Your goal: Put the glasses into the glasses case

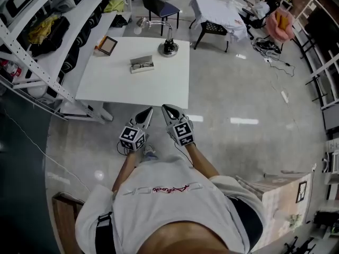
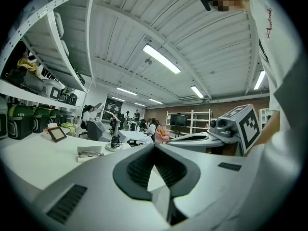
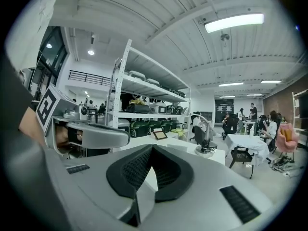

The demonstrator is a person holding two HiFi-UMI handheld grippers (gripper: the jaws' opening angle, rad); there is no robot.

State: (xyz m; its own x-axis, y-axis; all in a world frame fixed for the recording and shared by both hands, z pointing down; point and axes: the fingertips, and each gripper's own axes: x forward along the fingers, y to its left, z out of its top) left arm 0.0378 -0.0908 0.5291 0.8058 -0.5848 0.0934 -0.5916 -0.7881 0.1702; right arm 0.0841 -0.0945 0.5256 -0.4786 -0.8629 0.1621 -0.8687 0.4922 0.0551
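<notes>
A glasses case point(image 1: 142, 64) lies open on the white table point(image 1: 106, 83) with the glasses point(image 1: 140, 64) resting in it; the left gripper view shows the case point(image 2: 89, 152) far ahead. Both grippers hang over the floor in front of the table's near edge, well short of the case. My left gripper point(image 1: 148, 111) is shut and empty, its tips meeting point(image 2: 154, 145). My right gripper point(image 1: 166, 108) is also shut with nothing in it, tips together point(image 3: 152, 147). They point toward the table side by side.
On the table stand a desk lamp point(image 1: 168, 47) behind the case and a small picture frame point(image 1: 107, 45) at the far left. Metal shelving point(image 1: 32, 57) with bags runs along the left. A chair point(image 1: 159, 7) and another covered table point(image 1: 218, 12) stand beyond.
</notes>
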